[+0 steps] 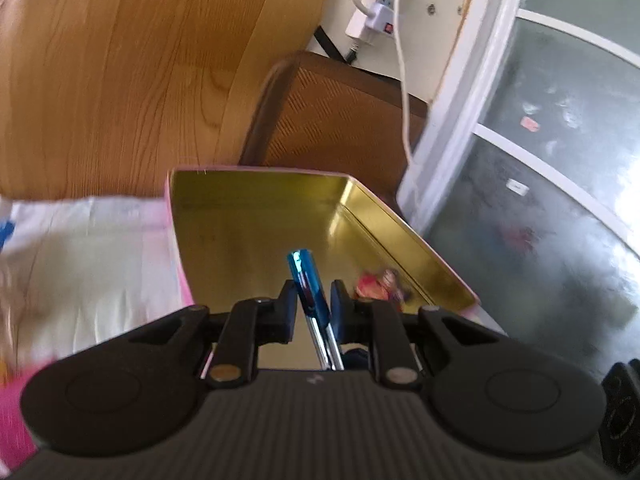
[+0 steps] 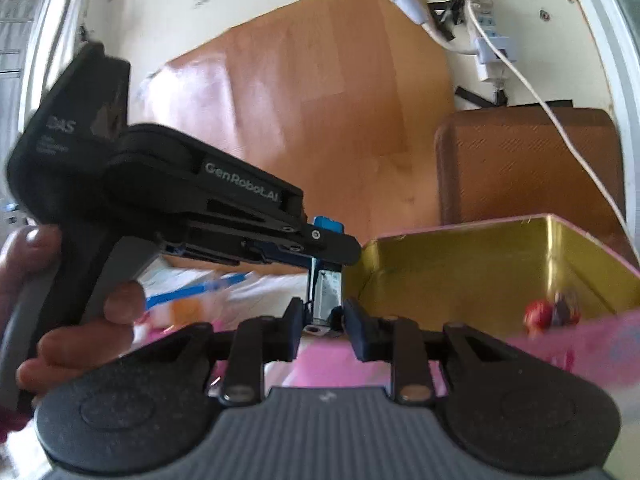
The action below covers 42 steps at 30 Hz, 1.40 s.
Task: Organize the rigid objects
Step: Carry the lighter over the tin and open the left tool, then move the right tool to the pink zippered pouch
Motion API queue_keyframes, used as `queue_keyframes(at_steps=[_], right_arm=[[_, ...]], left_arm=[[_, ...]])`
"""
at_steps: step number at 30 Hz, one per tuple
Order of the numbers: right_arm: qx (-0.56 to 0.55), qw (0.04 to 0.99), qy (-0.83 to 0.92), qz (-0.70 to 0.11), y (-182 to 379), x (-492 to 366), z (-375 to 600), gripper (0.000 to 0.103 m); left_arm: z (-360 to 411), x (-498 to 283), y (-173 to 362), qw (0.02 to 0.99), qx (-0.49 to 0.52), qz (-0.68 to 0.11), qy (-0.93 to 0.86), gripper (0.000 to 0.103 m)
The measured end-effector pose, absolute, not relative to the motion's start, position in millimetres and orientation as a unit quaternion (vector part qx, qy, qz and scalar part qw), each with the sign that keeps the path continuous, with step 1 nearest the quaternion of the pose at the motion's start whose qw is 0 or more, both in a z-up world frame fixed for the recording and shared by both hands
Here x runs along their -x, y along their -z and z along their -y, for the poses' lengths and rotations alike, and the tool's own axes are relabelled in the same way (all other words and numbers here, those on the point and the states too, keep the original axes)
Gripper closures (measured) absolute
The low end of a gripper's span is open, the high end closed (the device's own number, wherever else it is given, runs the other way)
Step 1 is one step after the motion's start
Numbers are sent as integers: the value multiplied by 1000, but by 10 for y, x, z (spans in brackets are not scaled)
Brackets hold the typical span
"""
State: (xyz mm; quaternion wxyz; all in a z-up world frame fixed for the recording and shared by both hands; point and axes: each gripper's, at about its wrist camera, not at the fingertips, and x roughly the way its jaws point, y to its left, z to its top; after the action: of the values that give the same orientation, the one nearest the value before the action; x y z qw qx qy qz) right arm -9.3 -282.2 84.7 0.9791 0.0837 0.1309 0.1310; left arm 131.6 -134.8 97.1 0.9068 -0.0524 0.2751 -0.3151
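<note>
A pink tin box with a gold inside (image 1: pixel 256 216) lies open on the bed; it also shows in the right wrist view (image 2: pixel 460 276). My left gripper (image 1: pixel 314 304) is shut on a blue and silver pen-like object (image 1: pixel 308 280) and holds it over the box. A small red and dark toy (image 1: pixel 380 284) lies in the box corner, also seen in the right wrist view (image 2: pixel 552 312). My right gripper (image 2: pixel 322 318) is shut on a small silver block with a blue top (image 2: pixel 326 284), just left of the box. The left gripper body (image 2: pixel 180 196) crosses that view.
A white and pink bedsheet (image 1: pixel 88 256) lies under the box. A blue pen (image 2: pixel 192 290) lies on the sheet. A brown chair back (image 1: pixel 332 120) stands behind the box. A white power strip and cord (image 1: pixel 376 8) hang on the wall.
</note>
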Motion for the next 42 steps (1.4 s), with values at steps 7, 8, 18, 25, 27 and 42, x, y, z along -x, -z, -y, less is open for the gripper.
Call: queue_keyframes(at_steps=[7, 8, 18, 25, 27, 42], right_arm=[[-76, 981, -85, -154, -692, -396, 2763, 86], [-67, 982, -78, -157, -665, -415, 2746, 86], [-21, 989, -15, -149, -564, -465, 2733, 72], [-27, 990, -8, -136, -580, -409, 2763, 71], [-32, 991, -5, -131, -587, -388, 2782, 71], [-33, 994, 27, -98, -640, -99, 2752, 68]], left_arm=[[1541, -1765, -718, 910, 27, -299, 285, 81], [1560, -1797, -686, 909, 26, -303, 286, 81], [1770, -1814, -593, 928, -37, -282, 243, 71], [1672, -1658, -666, 943, -47, -261, 203, 64], [1623, -1584, -683, 947, -51, -253, 192, 62], [1149, -854, -637, 963, -71, -215, 146, 60]])
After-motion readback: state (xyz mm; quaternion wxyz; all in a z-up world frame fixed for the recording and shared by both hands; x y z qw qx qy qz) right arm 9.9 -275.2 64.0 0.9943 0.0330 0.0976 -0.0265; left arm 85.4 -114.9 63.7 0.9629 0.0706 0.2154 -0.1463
